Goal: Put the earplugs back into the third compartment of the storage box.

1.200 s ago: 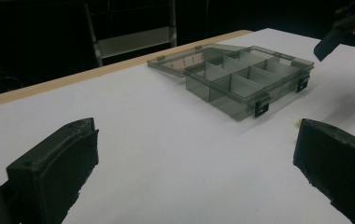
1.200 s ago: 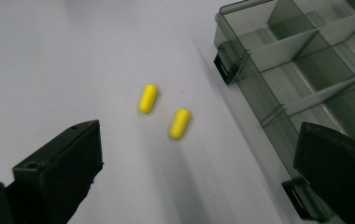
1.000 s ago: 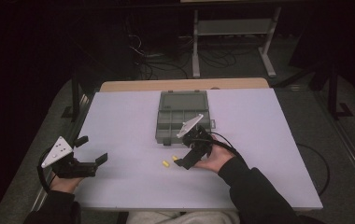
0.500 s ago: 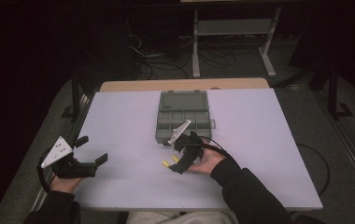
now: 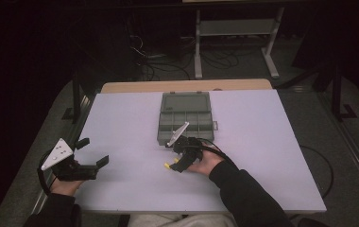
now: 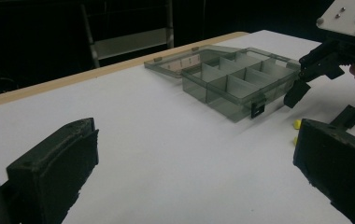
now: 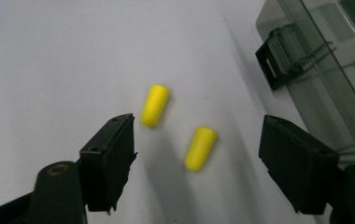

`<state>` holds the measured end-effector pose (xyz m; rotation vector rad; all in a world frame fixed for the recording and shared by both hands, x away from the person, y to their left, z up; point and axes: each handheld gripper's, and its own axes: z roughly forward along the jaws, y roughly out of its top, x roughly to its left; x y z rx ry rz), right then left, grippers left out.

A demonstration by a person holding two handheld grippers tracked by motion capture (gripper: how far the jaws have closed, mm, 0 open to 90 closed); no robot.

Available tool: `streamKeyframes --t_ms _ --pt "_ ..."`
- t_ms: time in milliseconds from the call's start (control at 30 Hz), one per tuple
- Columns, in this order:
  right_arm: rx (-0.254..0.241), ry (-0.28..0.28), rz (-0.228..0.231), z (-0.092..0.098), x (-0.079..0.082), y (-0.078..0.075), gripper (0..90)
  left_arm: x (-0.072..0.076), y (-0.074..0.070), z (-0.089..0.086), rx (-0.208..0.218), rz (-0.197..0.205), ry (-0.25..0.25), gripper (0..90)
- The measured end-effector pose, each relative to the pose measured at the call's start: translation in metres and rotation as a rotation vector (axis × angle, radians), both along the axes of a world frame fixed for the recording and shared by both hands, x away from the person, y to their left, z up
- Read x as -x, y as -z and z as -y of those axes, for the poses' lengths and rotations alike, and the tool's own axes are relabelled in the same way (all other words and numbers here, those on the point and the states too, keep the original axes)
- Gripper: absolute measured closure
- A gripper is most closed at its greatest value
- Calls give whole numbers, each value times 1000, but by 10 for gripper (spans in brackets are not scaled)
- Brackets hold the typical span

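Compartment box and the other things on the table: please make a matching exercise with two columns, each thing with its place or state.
Things:
1. compartment box
2. two yellow earplugs
3. left gripper
4. right gripper

States:
a. lying on the white table between black jaws, not gripped
b. lid open, at the far middle of the table
c. jaws just closing partway, low over the table
d. open, at the near left edge

Pairs: 1-b, 2-a, 3-d, 4-c

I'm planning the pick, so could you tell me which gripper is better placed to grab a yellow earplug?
Right. The right gripper hangs over the two yellow earplugs, its jaws just closing with one plug between them, untouched. The left gripper rests open, far off at the table's left edge.
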<state>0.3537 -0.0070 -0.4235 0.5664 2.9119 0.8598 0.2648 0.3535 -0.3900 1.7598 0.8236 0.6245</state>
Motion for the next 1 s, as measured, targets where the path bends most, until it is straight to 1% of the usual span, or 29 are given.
streamKeyframes --t_ms 33,67,133,167,233,267,300,367,400,433,467,533,567,600,633,667,767,1000 --pt "0 0 0 0 0 0 285 0 0 0 0 0 0 0" --pt "12 5 2 1 -2 1 327 0 0 0 0 0 0 0" --pt "18 10 3 1 -2 2 344 0 0 0 -1 0 1 0" --pt "24 16 5 1 -3 3 403 0 0 0 -2 0 1 0" --pt "25 21 4 1 -3 3 466 0 0 0 -1 0 0 0" --pt "25 21 4 1 -3 3 466 0 0 0 -1 0 -1 0" --pt "26 26 10 0 -2 4 516 0 0 0 -1 0 0 0" --pt "26 20 12 0 -2 4 587 0 0 0 -1 -1 0 0" --pt "26 20 12 0 -2 4 587 0 0 0 -3 0 -1 0" --pt "32 23 24 -1 -2 4 663 0 0 0 -2 0 -1 0" --pt "33 27 17 -1 -2 4 701 0 0 0 -1 1 -2 0" --pt "36 22 9 -2 -2 5 717 0 0 0 -1 1 -2 0" --pt "44 18 6 -3 -1 6 762 0 0 0 -1 1 -1 0" --pt "44 18 6 -3 -1 6 762 0 0 0 -1 1 -1 0" --pt "46 28 -6 -4 0 5 786 0 0 0 -2 0 -1 0" --pt "49 27 -12 -4 0 5 792 0 0 0 -3 -1 0 0" --pt "61 27 -3 -4 0 4 797 0 0 0 -1 0 1 0" --pt "43 34 -4 0 -2 0 796 0 0 0 -2 -1 3 0"
